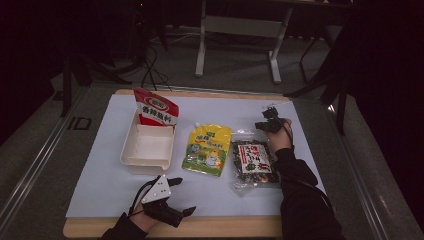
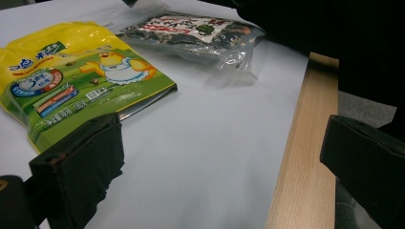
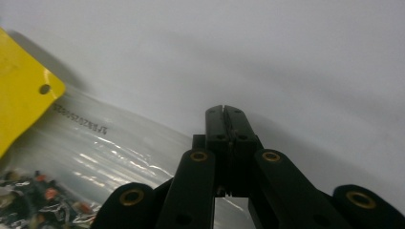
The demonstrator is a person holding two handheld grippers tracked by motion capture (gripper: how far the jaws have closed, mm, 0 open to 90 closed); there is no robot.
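Key relation: the clear plastic bag of dark dried bits w/ a red-and-white label (image 1: 252, 162) lies flat on the white-covered tabletop (image 1: 100, 175), long axis running approx 12–6 o'clock in the high view. The right tool (image 1: 268, 125) sits at the bag's 12 o'clock end, just past its clear sealed top edge. From that tool the bag's body stretches toward 6–7 o'clock.

In the right gripper view the right tool (image 3: 224, 112) is clenched, jaws pressed flat together. The bag's see-through top strip (image 3: 95, 143) runs in under the linkage from 9 o'clock. Can't tell whether any film is pinched between the jaws or they're just clenched above it.

Right hand is by far the nearer. The left tool (image 1: 167, 200) is released, jaws wide apart, resting near the front edge at the bag's 8 o'clock, well apart from it.

Bag look: crinkly, glossy film, contents dark and loose, label centred, empty clear margin at both ends (image 2: 191, 31). Prob floppy if lifted by one end.

Neighbours: yellow-green spouted pouch (image 1: 209, 148) just beside the bag at its 9 o'clock. Further to 9 o'clock is a white rectangular tray (image 1: 131, 145) w/ a red-and-white packet (image 1: 155, 109) standing at its far end.
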